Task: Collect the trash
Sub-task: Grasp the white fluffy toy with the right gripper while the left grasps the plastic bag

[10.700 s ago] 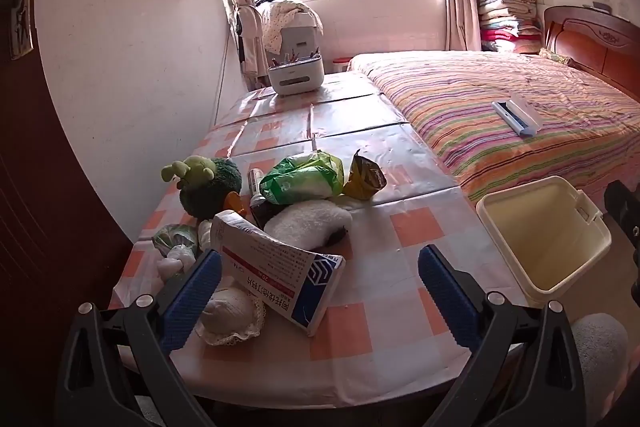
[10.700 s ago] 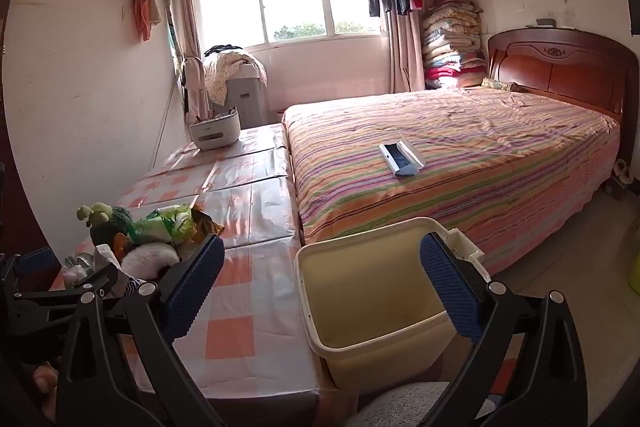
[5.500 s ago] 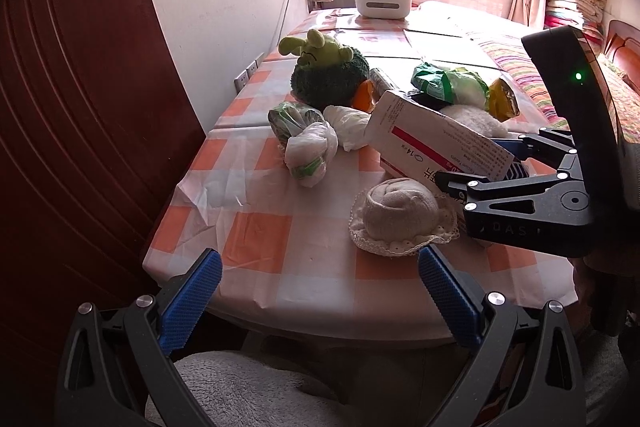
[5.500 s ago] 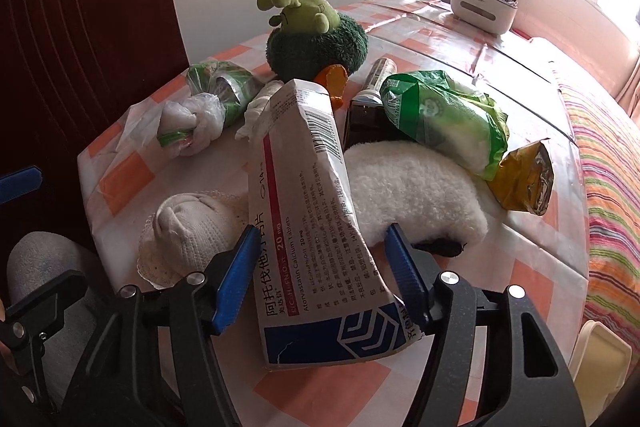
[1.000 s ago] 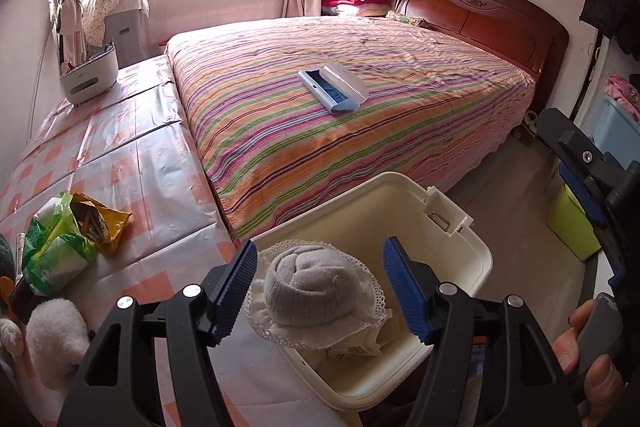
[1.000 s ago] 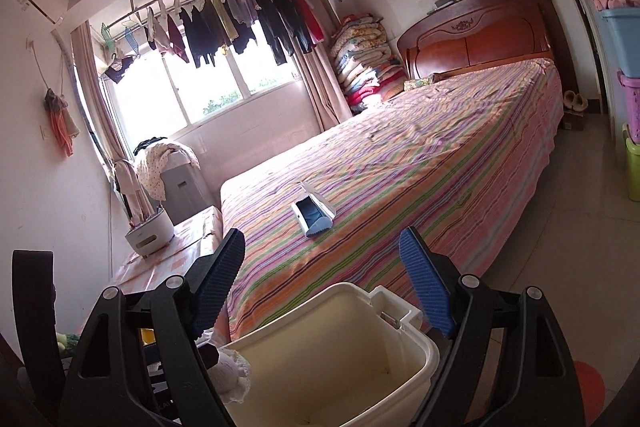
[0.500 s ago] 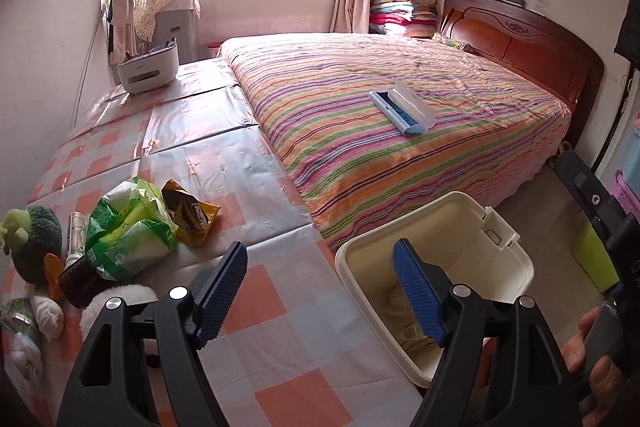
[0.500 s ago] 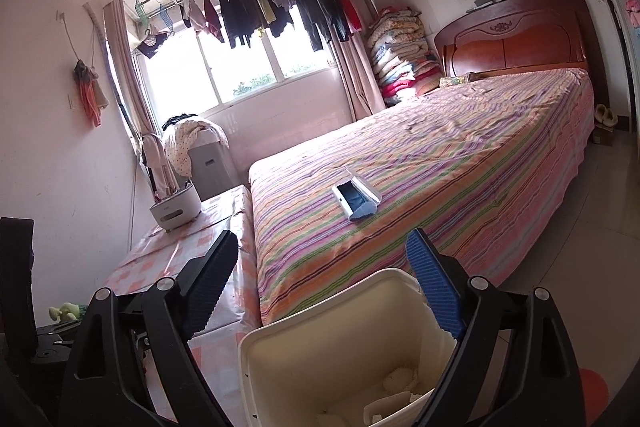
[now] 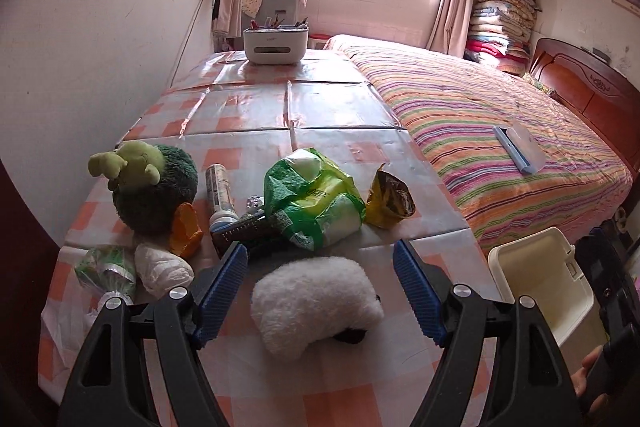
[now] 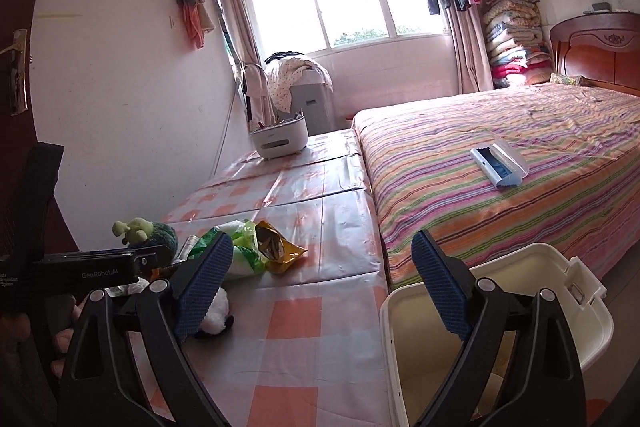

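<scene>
Left claw (image 9: 320, 291), jaws wide and empty, hung just short of the white plush (image 9: 316, 303), whose long axis lay crosswise; green wrapper (image 9: 316, 203) sat beyond.

The left wrist view is aimed down along the checked table (image 9: 328, 379) from its near end, close over a white plush toy (image 9: 316, 303) — window wall faced. The right wrist view is set further right, angled more level, above the cream bin (image 10: 496, 311). Shared by both: table, green bag (image 9: 316, 199), striped bed (image 10: 500, 163), bin.
</scene>
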Motion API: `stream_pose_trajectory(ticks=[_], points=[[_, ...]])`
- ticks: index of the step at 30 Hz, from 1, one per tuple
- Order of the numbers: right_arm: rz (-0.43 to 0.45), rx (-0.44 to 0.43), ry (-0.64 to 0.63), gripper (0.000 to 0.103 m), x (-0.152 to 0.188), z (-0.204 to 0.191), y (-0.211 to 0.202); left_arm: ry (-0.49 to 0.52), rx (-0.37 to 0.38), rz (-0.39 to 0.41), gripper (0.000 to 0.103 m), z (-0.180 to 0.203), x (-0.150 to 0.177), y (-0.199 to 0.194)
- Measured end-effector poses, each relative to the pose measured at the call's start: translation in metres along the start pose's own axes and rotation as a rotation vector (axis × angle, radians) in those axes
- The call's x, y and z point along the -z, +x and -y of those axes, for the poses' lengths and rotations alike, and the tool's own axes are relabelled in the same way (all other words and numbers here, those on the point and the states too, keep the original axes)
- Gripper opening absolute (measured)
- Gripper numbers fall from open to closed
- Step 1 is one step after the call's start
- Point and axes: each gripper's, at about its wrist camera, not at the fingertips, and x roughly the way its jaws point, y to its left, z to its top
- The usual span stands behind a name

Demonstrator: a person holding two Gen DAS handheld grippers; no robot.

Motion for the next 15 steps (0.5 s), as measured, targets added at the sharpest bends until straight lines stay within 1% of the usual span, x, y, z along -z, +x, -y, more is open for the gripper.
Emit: stream_pose_trajectory(ticks=[1,3,7,12,15], points=[[-0.014,-0.029,-0.007,0.097,0.002,-0.007,0.004,-0.013,-0.017,-0.001,0.073,-0.011,0.001,-0.001],[-0.061,-0.083,-0.027,0.097,0.005,-0.02,0.015,-0.04,-0.057,-0.004,0.073,-0.032,0.002,-0.002],[-0.167,-0.187,-0.072,0.097,0.014,-0.051,0.039,-0.099,-0.112,-0.011,0.073,-0.075,0.006,-0.009],[-0.281,-0.288,-0.146,0.097,0.026,-0.091,0.066,-0.167,-0.172,-0.024,0.073,-0.122,0.017,-0.016],[-0.338,-0.309,-0.202,0.097,0.035,-0.111,0.08,-0.202,-0.198,-0.036,0.073,-0.144,0.023,-0.017]])
